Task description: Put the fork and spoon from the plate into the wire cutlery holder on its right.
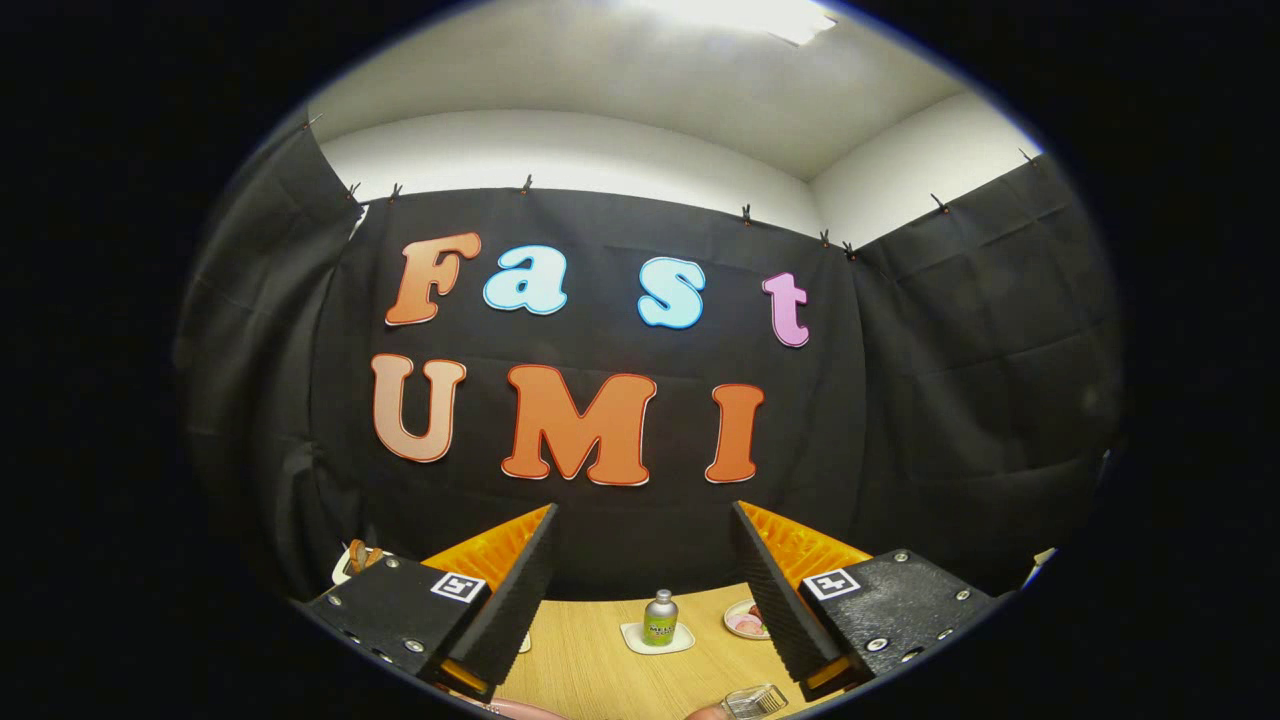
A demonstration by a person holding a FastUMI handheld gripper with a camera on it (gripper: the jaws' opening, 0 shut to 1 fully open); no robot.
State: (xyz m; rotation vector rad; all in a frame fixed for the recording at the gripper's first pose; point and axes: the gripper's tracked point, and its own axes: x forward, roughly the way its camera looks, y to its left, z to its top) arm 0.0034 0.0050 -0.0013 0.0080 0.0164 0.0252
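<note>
The gripper point(645, 590) is held high and level, its fingers wide open with nothing between them. To start well, I think it should tilt down toward the table point(600, 660) first. The plate, fork and spoon I cannot make out. At five o'clock from the fingers a wire thing point(757, 702) peeks out, maybe the cutlery holder. Beyond the fingers at twelve o'clock stands a small bottle point(659, 617) on a coaster point(632, 640).
</note>
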